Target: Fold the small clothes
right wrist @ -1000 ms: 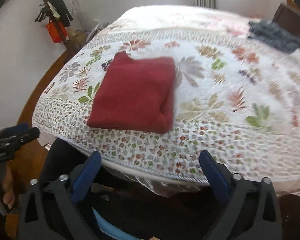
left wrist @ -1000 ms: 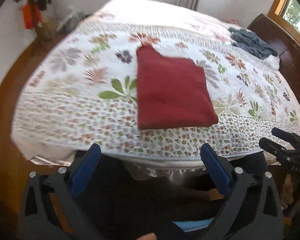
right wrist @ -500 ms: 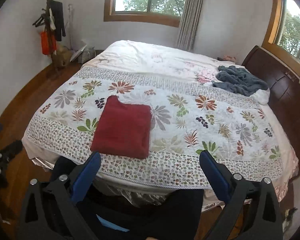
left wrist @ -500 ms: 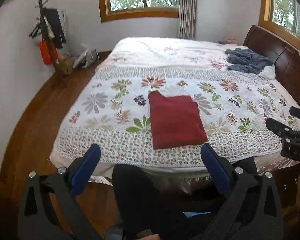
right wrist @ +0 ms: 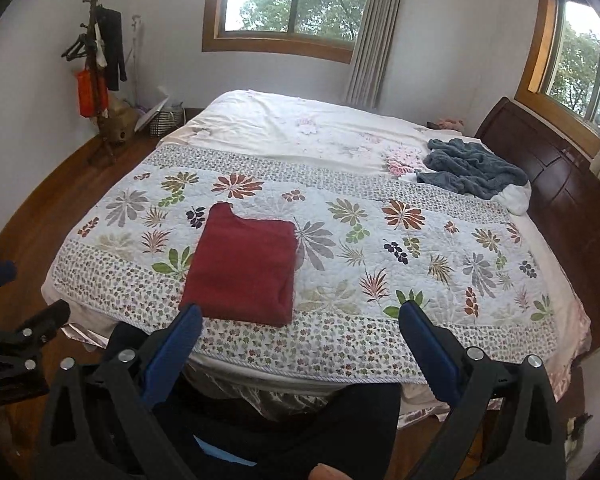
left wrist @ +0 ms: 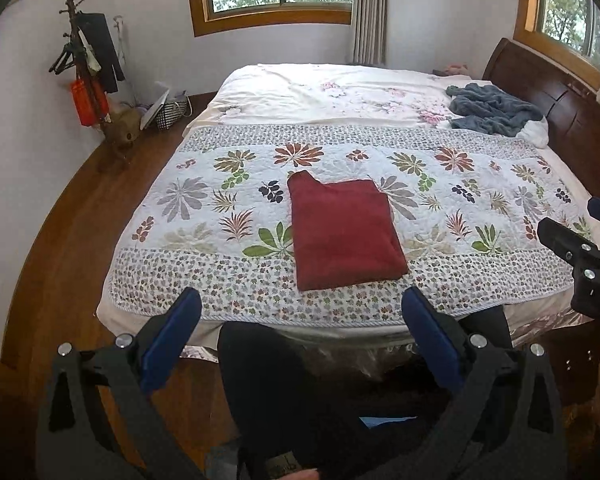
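Scanning left to right: coat rack [left wrist: 86,64] stands in the far left corner by the wall with dark clothes and a red bag hung on it, off the floor and clear of the work area. Basket [left wrist: 171,110] sits on the floor just beside it, between rack and bed.

Quilt [left wrist: 204,216] is spread flat over the near part of the bed, probably so there is a smooth surface to fold on. Red garment [left wrist: 344,232] lies on the quilt near its front edge, close to the person, left of centre in the right wrist view [right wrist: 244,264]. It is a neat rectangle with squared edges and one small tab sticking out at the far left corner; looks like the folding of this piece is done, or nearly.

Left gripper [left wrist: 300,320] hangs off the bed's near edge above the person's dark-clad legs, claw wide, nothing in it, not touching the garment. Right gripper [right wrist: 300,324] same: claw wide, empty, held back at the bed edge. Its tip also shows at the right edge of the left wrist view. Both held away likely because the piece has been let go.

Grey blanket [left wrist: 492,110] is crumpled at the far right by the headboard [left wrist: 560,108], well apart from the garment. Too bulky-looking to be small clothes, but cannot tell.
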